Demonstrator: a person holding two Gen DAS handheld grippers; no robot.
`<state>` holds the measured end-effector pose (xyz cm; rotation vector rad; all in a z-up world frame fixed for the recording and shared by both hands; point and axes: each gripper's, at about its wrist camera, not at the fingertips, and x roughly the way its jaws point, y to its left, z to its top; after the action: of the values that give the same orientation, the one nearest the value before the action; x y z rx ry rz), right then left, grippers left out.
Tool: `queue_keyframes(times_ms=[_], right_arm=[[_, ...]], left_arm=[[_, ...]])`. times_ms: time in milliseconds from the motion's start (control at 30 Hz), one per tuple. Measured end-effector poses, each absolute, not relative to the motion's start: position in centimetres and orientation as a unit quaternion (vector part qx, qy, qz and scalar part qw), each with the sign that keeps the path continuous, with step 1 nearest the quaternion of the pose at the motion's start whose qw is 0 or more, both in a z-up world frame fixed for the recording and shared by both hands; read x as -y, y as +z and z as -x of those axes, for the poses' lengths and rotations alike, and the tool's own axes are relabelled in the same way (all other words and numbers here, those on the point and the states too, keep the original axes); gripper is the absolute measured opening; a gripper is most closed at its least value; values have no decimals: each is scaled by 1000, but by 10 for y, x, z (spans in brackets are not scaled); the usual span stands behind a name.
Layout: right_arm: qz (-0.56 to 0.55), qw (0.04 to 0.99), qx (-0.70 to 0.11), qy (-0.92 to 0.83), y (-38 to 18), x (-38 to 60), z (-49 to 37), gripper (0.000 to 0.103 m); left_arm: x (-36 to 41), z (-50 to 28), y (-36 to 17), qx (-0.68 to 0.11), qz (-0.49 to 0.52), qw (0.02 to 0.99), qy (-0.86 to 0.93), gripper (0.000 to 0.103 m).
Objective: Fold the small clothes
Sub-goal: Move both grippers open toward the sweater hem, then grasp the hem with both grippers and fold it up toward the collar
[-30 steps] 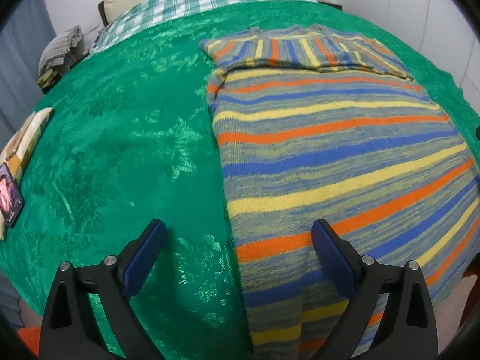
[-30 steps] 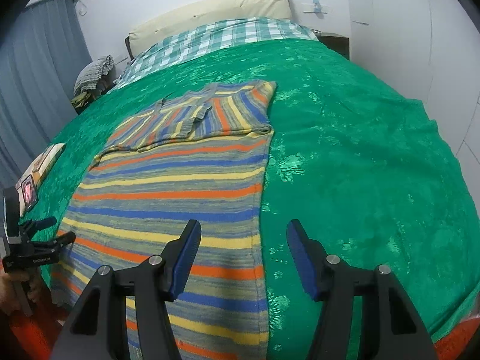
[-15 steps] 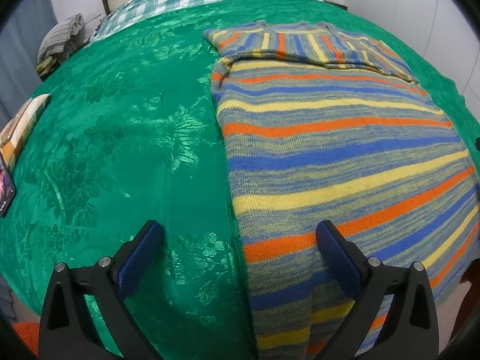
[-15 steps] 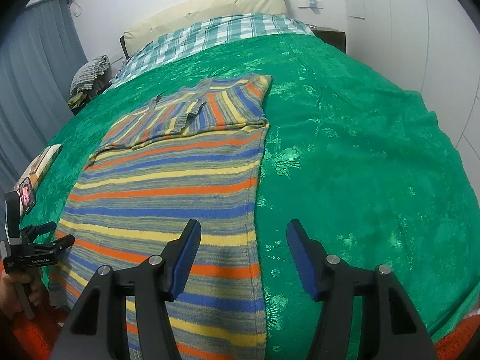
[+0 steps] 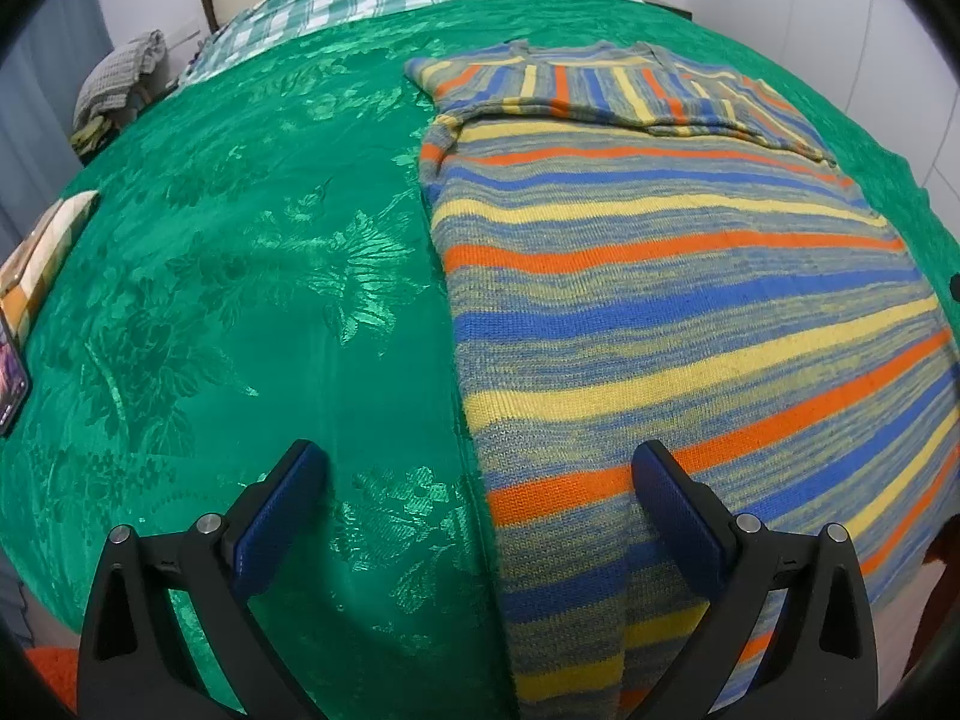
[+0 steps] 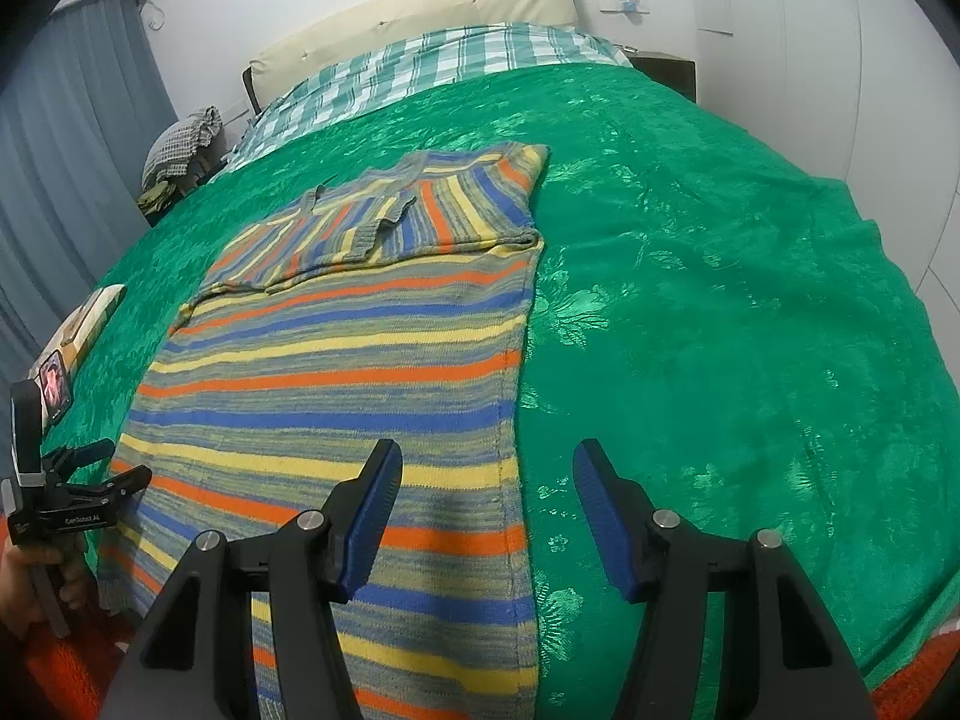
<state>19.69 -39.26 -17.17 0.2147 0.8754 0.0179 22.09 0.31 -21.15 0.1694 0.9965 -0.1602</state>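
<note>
Between both tools' (image 5: pixel 477 465) (image 6: pixel 486 456) tips: sweater (image 5: pixel 690 312) edges.

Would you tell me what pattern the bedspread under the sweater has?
The bedspread is shiny green with a woven floral pattern, clearest in the right wrist view.

Green floral bedspread (image 6: pixel 690 300) covers my bed. Teal-and-white checked sheet (image 6: pixel 444 66) beyond it at the head, cream headboard (image 6: pixel 414 6) behind against white wall. Grey curtain (image 6: pixel 66 138) on the left. Checked cloth bundle (image 6: pixel 180 147) heaped beside the bed's far left corner. Phone with lit screen (image 6: pixel 54 381) near the left edge, just beside a flat box (image 5: pixel 42 252).
</note>
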Motion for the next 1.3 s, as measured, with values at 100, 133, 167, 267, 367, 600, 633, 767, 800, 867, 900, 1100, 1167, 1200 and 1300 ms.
queue_keyframes(times_ms=[100, 133, 167, 267, 367, 600, 633, 767, 800, 867, 900, 1100, 1167, 1200, 1300], right_arm=[[-104, 900, -423, 8, -172, 393, -197, 59], [-105, 900, -423, 8, -172, 393, -197, 59], [-105, 900, -423, 8, -172, 393, -197, 59], [-109, 897, -428, 8, -169, 397, -200, 59], [-122, 900, -418, 9, -146, 415, -198, 59], [-136, 792, -589, 82, -156, 425, -187, 63], [-128, 777, -609, 95, -163, 419, -183, 63], [-97, 716, -677, 141, -192, 387, -168, 62], [-92, 699, -694, 144, -202, 381, -167, 56], [-83, 684, -707, 157, -214, 373, -165, 20], [-81, 676, -714, 165, -218, 370, -166, 6], [-142, 686, -689, 187, -183, 390, -180, 6], [-163, 694, -672, 199, -165, 401, -198, 6], [-175, 700, -662, 203, -156, 406, -211, 6], [-218, 732, -614, 201, -127, 432, -280, 6]], left_arm=[[-3, -221, -211, -477, -81, 872, -77, 103], [-3, -221, -211, -477, -82, 871, -77, 103], [-4, -221, -210, -480, -82, 870, -78, 103], [-18, -219, -195, -485, -66, 870, -57, 101], [-52, -210, -175, -495, 25, 866, -69, 102], [-34, -178, -208, -597, 41, 793, -119, 101], [-27, -174, -212, -606, 27, 785, -123, 100], [-7, -163, -219, -633, -11, 762, -135, 73], [-3, -161, -221, -639, -21, 757, -136, 49], [1, -158, -224, -653, -25, 743, -145, 6], [-1, -158, -223, -660, -10, 736, -150, 5], [-27, -183, -185, -660, 94, 719, -198, 4], [-33, -214, -164, -648, 121, 721, -213, 4], [-34, -240, -151, -637, 127, 729, -217, 4], [-34, -320, -123, -605, 127, 756, -215, 4]])
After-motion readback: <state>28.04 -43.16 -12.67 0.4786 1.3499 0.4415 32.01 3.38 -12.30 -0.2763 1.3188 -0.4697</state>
